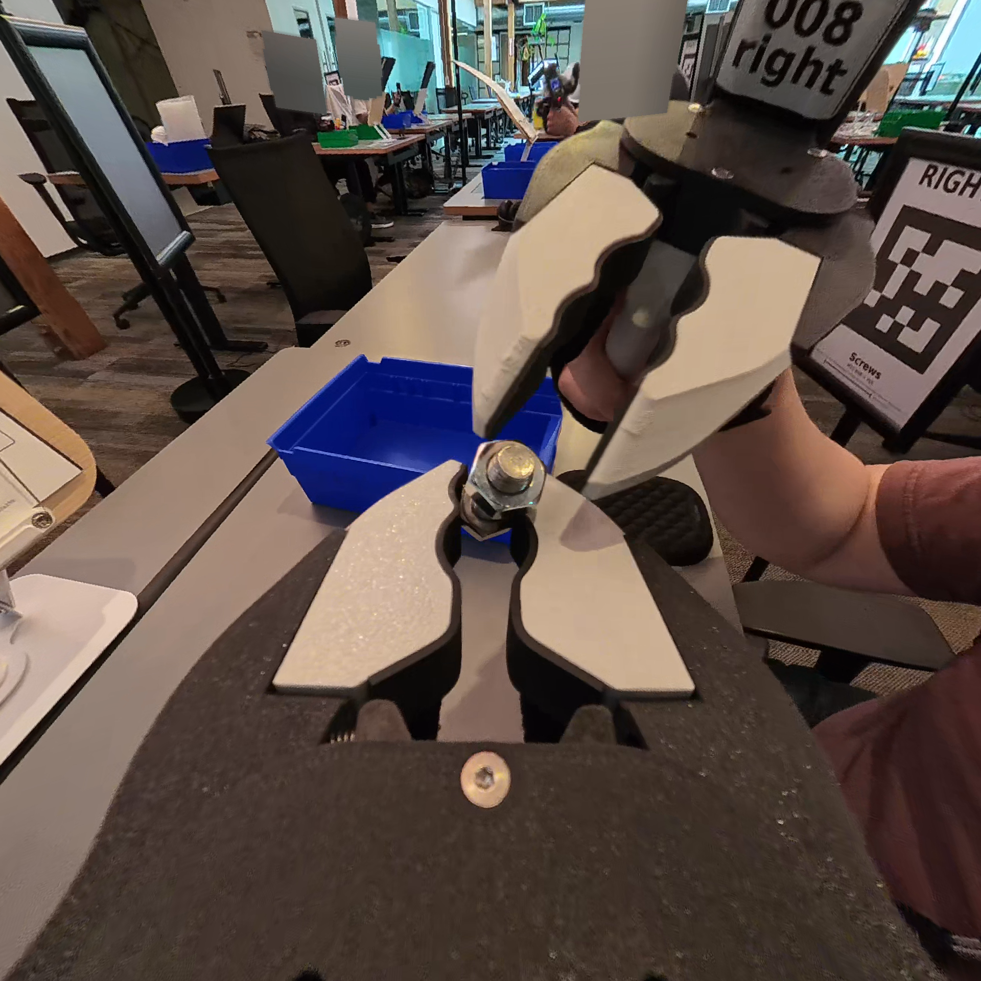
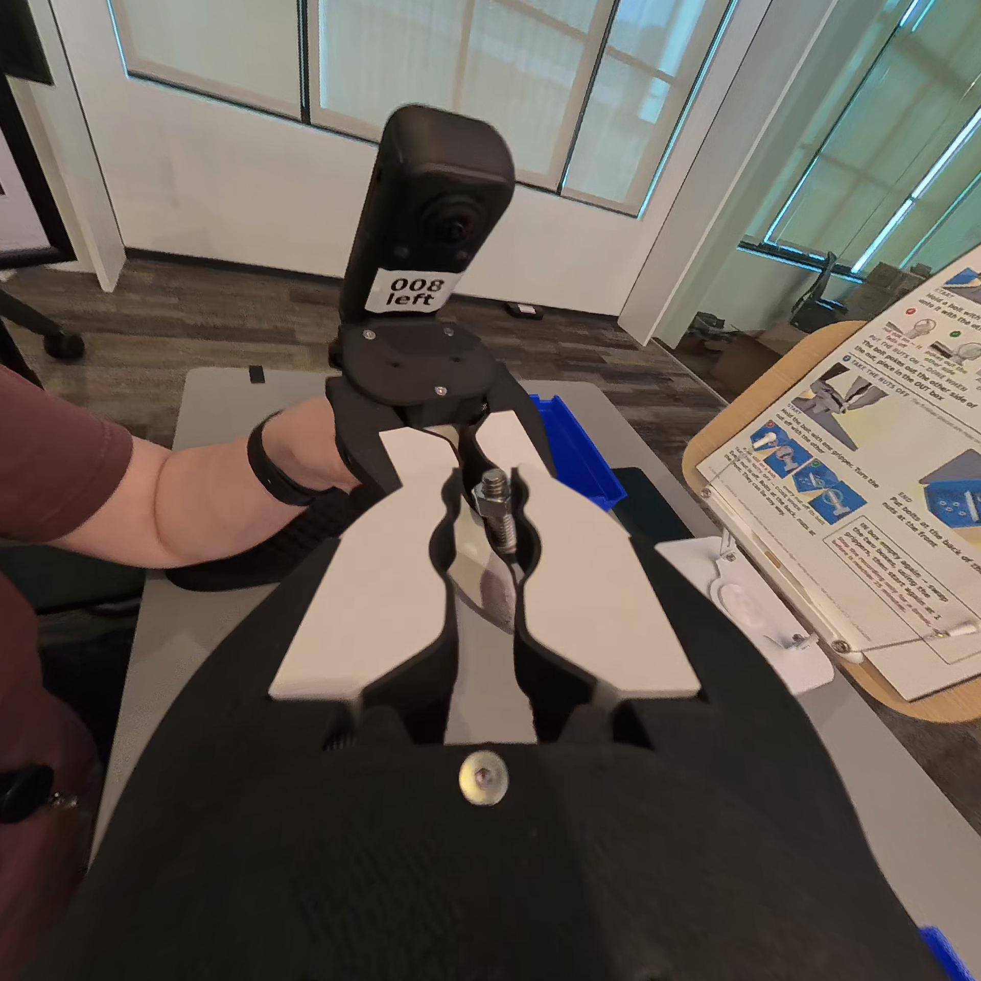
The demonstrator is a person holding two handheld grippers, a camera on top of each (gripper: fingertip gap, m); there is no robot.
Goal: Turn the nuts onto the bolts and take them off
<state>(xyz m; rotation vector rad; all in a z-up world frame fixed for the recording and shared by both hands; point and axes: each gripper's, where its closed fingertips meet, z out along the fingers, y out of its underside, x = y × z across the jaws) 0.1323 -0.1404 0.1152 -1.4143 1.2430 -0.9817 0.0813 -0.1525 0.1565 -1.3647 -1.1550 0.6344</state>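
Observation:
A steel bolt (image 1: 510,463) with a hex nut (image 1: 504,491) threaded near its end is clamped in my left gripper (image 1: 501,480), which is shut on the bolt's shank below the nut. My right gripper (image 1: 536,459) comes in from the upper right, open, with one fingertip on each side of the nut and not gripping it. In the right wrist view the nut (image 2: 491,501) and bolt (image 2: 501,531) stand between my right gripper's (image 2: 487,471) spread fingers. The left gripper (image 2: 493,562) is mostly hidden behind them.
A blue bin (image 1: 371,424) sits on the grey table (image 1: 414,297) just behind the grippers and also shows in the right wrist view (image 2: 578,456). A black wrist pad (image 1: 658,520) lies to the right. An instruction board (image 2: 849,504) stands at the table's end, and a marker sign (image 1: 913,297) beyond it. One gripper's finger ends stand about 6 cm off the other's.

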